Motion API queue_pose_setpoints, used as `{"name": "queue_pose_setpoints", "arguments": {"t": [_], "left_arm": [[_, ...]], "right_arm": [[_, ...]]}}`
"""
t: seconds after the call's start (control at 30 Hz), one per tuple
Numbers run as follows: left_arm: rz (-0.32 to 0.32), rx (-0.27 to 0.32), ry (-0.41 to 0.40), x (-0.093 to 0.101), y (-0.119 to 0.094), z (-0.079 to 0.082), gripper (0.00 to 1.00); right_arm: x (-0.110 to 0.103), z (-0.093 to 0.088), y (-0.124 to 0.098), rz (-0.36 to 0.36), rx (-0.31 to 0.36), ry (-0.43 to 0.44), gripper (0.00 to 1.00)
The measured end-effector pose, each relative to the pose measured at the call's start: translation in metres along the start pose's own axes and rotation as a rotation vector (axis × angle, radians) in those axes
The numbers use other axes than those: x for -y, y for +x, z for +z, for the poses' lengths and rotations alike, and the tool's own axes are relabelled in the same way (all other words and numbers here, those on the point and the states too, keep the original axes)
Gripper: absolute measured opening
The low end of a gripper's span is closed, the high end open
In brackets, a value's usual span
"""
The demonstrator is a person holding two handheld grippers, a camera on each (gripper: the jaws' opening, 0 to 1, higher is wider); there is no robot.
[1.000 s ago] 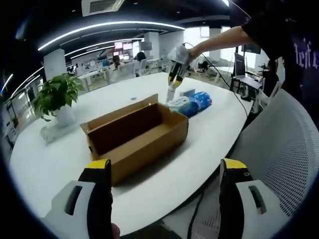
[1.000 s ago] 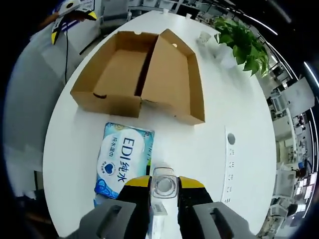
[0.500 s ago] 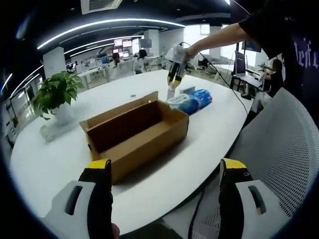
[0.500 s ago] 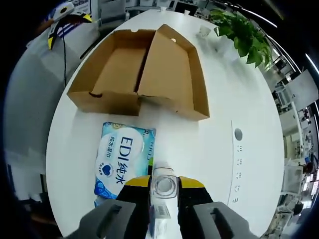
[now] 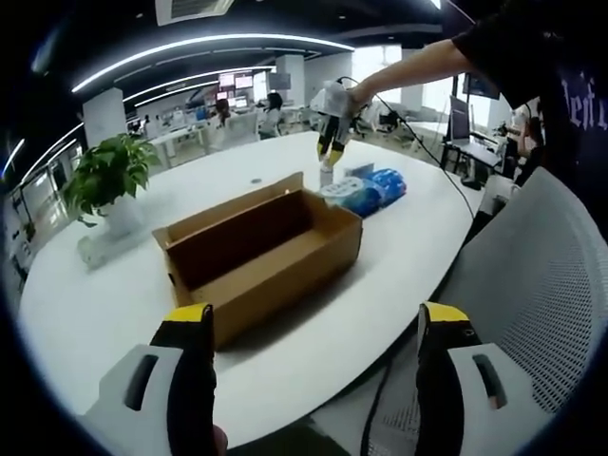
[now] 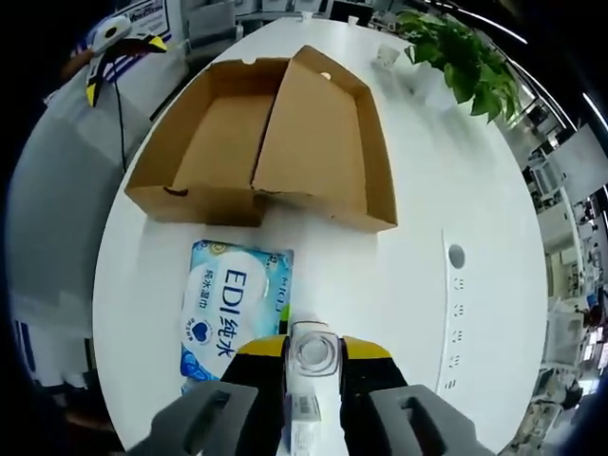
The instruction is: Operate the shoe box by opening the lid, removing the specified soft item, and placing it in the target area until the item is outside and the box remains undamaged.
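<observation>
Open cardboard box (image 6: 261, 142) on a white oval table (image 6: 427, 190), lid (image 6: 323, 142) swung back and standing up along one long side, inside bare brown. In the left gripper view, same box (image 5: 261, 252) seen from a low angle; floor of it partly hidden behind the near wall.

Blue and white soft pack (image 6: 230, 306) flat on the table just beside the box's short end, outside it, printed "EDI" in large letters; smaller print too fine to read. Lower edge of the pack cut off behind the right gripper (image 6: 312, 380). In the left gripper view, pack (image 5: 366, 195) visible past the far corner of the box, partly covered by the right gripper (image 5: 328, 157) hanging above it from a person's outstretched arm (image 5: 408, 71).

Right gripper: yellow-tipped jaws drawn close on a small clear bottle (image 6: 309, 366) with a round top, standing between them; label below hard to make out. Left gripper (image 5: 313, 356): jaws wide apart, nothing between, held back off the table edge, also glimpsed at the top left of the right gripper view.

Potted green plant (image 5: 106, 180) on the far side of the table, and (image 6: 456, 57) near the rim of the other view. Row of round sockets (image 6: 454, 256) set into the tabletop. White mesh chair back (image 5: 541, 285) at the right, cut off by the edge. Background desks and screens blurred.
</observation>
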State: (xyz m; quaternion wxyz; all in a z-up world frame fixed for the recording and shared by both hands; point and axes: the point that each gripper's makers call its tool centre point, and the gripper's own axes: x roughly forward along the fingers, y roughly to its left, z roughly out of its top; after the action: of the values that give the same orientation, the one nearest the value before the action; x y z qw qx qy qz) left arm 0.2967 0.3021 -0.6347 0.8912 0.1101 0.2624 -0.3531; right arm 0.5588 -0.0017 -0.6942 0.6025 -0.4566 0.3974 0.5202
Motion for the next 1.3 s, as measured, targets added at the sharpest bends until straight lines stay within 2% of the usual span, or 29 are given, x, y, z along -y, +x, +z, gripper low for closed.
{"name": "queue_pose_setpoints", "arguments": {"t": [0.37,0.5,0.97,1.3], "left_arm": [[0.025,-0.008,-0.028,-0.011,0.001,0.000,0.84],[0.039,-0.009,-0.034,-0.018,0.002,0.001,0.82],[0.144,-0.026,-0.109,-0.061,0.006,0.003,0.63],[0.212,-0.048,-0.187,-0.095,0.014,-0.001,0.47]], "right_arm": [[0.005,-0.002,-0.001,-0.018,0.003,0.024,0.18],[0.004,-0.001,-0.001,-0.020,0.007,0.039,0.21],[0.011,0.005,-0.003,-0.045,0.034,0.081,0.29],[0.015,0.021,-0.005,-0.065,0.099,0.190,0.33]]}}
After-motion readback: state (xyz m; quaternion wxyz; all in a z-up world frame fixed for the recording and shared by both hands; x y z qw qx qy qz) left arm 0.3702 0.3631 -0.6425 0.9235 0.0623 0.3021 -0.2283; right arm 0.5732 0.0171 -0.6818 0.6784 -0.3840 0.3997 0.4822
